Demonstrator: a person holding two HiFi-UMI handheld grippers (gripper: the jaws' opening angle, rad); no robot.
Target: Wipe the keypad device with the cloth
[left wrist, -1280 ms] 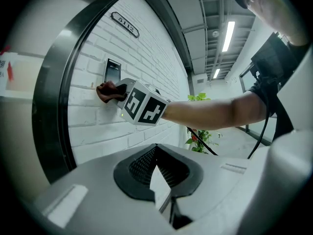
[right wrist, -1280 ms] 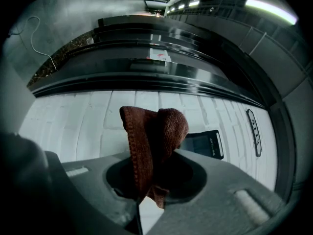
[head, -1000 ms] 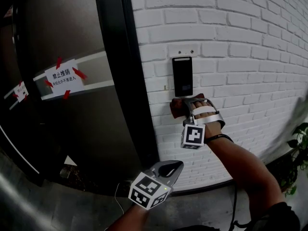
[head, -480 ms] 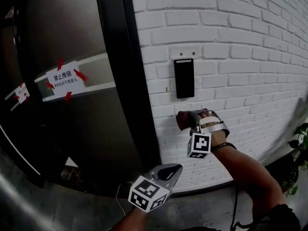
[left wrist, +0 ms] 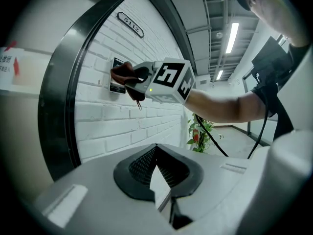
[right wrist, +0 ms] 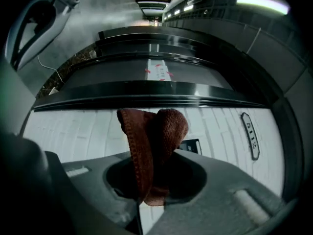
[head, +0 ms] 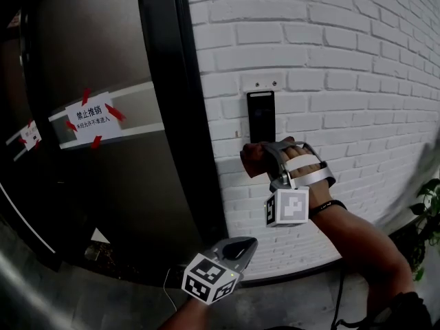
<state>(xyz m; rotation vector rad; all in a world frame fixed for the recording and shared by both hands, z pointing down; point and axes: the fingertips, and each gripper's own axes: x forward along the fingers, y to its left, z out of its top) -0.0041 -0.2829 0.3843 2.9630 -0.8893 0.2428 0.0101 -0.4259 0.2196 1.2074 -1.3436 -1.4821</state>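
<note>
The black keypad device (head: pixel 260 115) is fixed upright on the white brick wall (head: pixel 344 67). My right gripper (head: pixel 264 158) is shut on a dark red cloth (head: pixel 251 158), which is bunched just under the keypad's lower edge. In the right gripper view the cloth (right wrist: pixel 151 138) stands up from the jaws and hides most of the keypad (right wrist: pixel 191 145). The left gripper view shows the cloth (left wrist: pixel 122 73) against the keypad (left wrist: pixel 115 87). My left gripper (head: pixel 238 243) hangs low in front of the wall, well below the keypad. It is shut and holds nothing (left wrist: pixel 159 174).
A black door frame (head: pixel 163 115) runs up the wall left of the keypad. Beyond it is a dark glass door with a taped paper notice (head: pixel 89 114). A potted plant (head: pixel 427 199) stands at the far right. A number plate (left wrist: pixel 131 24) hangs above the keypad.
The right gripper dipped with the cloth below the keypad half a second ago. It has since come back up and slightly left to the keypad's lower edge. The left gripper has barely moved.
</note>
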